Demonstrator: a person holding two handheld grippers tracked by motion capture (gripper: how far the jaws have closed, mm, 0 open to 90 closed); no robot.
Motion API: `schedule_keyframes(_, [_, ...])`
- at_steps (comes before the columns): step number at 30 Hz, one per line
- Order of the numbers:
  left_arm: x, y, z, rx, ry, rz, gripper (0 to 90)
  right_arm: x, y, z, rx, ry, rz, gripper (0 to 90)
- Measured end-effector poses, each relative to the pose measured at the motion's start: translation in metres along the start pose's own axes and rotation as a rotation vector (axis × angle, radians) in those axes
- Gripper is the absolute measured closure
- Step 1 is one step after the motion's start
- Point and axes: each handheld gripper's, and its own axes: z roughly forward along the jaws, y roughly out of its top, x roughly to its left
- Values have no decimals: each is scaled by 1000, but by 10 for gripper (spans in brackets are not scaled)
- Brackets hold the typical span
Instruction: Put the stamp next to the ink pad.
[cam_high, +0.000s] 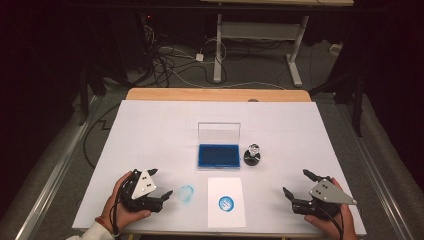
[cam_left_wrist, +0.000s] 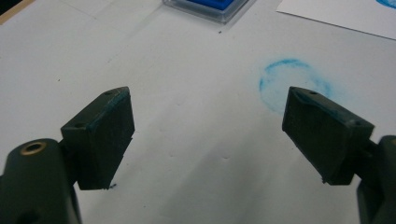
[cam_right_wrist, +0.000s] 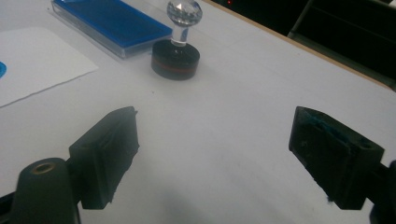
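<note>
A white-topped table (cam_high: 150, 130) is seen from the high view. An open blue ink pad (cam_high: 218, 155), clear lid raised upright behind it, is placed near the table's middle. A round black stamp (cam_high: 252, 156) with a clear faceted knob is stood upright just beside the pad's right edge, apart from it. A white paper sheet (cam_high: 226, 202) is laid at the near edge in front of the pad; a round blue stamp print (cam_high: 226, 203) is shown at its centre. A fainter blue ring smudge (cam_high: 186, 194) is marked on the bare table just left of the sheet.

The left hand-held gripper (cam_high: 161, 186) is held low at the near left, jaws spread wide, nothing between them; the smudge (cam_left_wrist: 294, 84) is seen just beyond its right jaw. The right hand-held gripper (cam_high: 297, 185) is held at the near right, well apart from the stamp (cam_right_wrist: 176, 49) and pad (cam_right_wrist: 112, 23), jaws likewise spread wide and empty. Blue ink traces are seen on the right jaw's inner face in the right gripper view.
</note>
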Motion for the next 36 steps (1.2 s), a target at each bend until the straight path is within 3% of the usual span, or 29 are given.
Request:
schedule_keyframes(12, [-2, -1, -1, 5, -2, 12, 164, 4, 7, -3, -28, 8, -12, 163])
schedule_keyframes(23, [-2, 0, 1, 10, -6, 11, 164, 1, 8, -6, -48, 3, 10, 163])
schedule_keyframes(36, [-2, 0, 4, 24, -15, -1, 164, 0, 7, -4, -36, -18, 4, 163])
